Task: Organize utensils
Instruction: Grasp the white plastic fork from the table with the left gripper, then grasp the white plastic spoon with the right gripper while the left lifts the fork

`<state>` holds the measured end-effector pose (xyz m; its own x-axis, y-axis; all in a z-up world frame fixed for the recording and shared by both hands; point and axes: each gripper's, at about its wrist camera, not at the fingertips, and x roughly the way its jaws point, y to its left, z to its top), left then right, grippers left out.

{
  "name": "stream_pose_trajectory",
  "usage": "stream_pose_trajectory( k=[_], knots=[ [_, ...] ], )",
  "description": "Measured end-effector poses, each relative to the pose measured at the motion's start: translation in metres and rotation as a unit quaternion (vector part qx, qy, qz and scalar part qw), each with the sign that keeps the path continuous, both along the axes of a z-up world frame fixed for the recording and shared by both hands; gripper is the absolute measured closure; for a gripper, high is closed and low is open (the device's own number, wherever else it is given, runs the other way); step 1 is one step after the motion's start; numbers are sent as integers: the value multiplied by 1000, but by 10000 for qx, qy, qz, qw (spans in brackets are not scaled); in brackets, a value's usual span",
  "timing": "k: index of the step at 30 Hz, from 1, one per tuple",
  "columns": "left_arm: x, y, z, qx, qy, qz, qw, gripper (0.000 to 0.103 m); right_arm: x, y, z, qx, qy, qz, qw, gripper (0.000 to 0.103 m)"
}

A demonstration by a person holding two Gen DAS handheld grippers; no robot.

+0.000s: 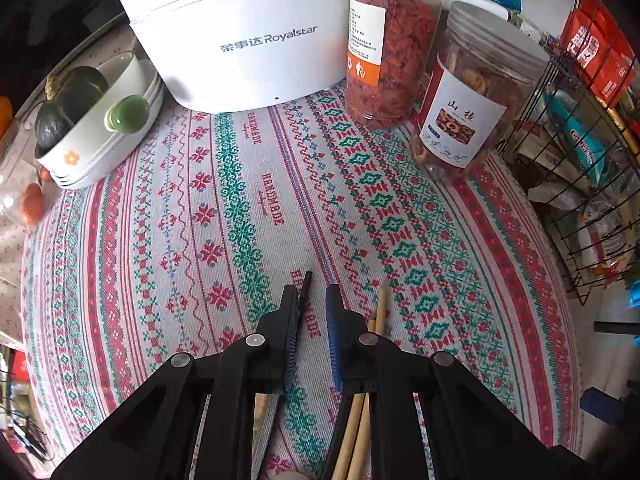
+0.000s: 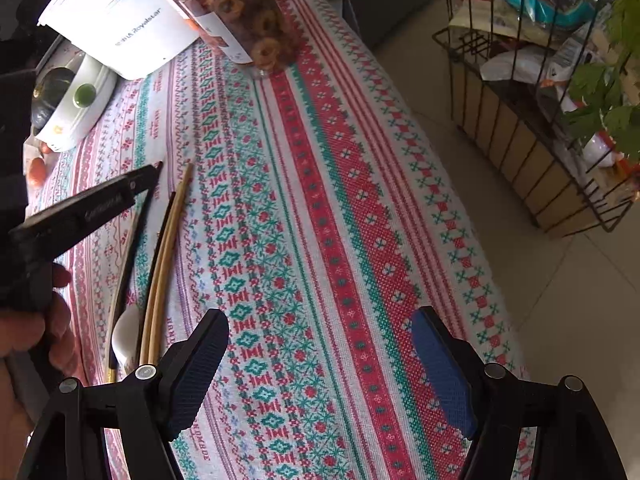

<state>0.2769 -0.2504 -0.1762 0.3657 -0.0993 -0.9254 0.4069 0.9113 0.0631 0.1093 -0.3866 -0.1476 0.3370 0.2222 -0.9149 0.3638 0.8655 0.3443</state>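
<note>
The left gripper [image 1: 314,300] hangs over the tablecloth [image 1: 248,208], jaws narrowly apart, gripping nothing; wooden chopsticks [image 2: 168,252] lie just beside it; the right gripper [image 2: 320,364] gapes wide.

Red-green cross-stitch patterned tablecloth [image 1: 248,200]

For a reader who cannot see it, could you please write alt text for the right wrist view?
The open right claw hovers over a patterned tablecloth. To its left lie wooden chopsticks and a white spoon, with the left claw above them.
</note>
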Motion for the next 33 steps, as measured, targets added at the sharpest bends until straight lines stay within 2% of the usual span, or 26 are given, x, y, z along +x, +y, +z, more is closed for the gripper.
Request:
stream_pose_trajectory(
  k=[2, 7, 8, 9, 13, 16, 19, 25, 33],
  knots=[
    [5, -3, -7, 170, 16, -32, 9998, 88, 1, 0, -4, 23, 48, 22, 10000, 23],
    [13, -1, -9, 45, 19, -58, 10000, 88, 3, 1, -6, 27, 75, 24, 10000, 23],
    [13, 0, -9, 11, 43, -33, 10000, 90, 4, 1, -6, 29, 80, 26, 10000, 23],
    [13, 0, -10, 1, 75, -25, 10000, 95, 4, 2, -6, 30, 80, 25, 10000, 23],
    [1, 6, -8, 146, 49, -86, 9998, 98, 4, 3, -5, 57, 60, 35, 10000, 23],
    [-12, 17, -3, -9, 74, 71, 9999, 98, 3, 5, -3, 102, 47, 62, 9999, 23],
    [-28, 27, 14, -148, -106, 30, 9998, 99, 2, 8, 2, 43, -26, 102, 9999, 23],
    [-72, 38, 68, -400, -614, -283, 9969, 99, 1, 11, 6, 32, -103, 76, 9999, 23],
    [-141, 63, 143, -874, -1290, -677, 9855, 99, 3, 30, 11, 14, -161, 247, 9996, 23]
  ],
)
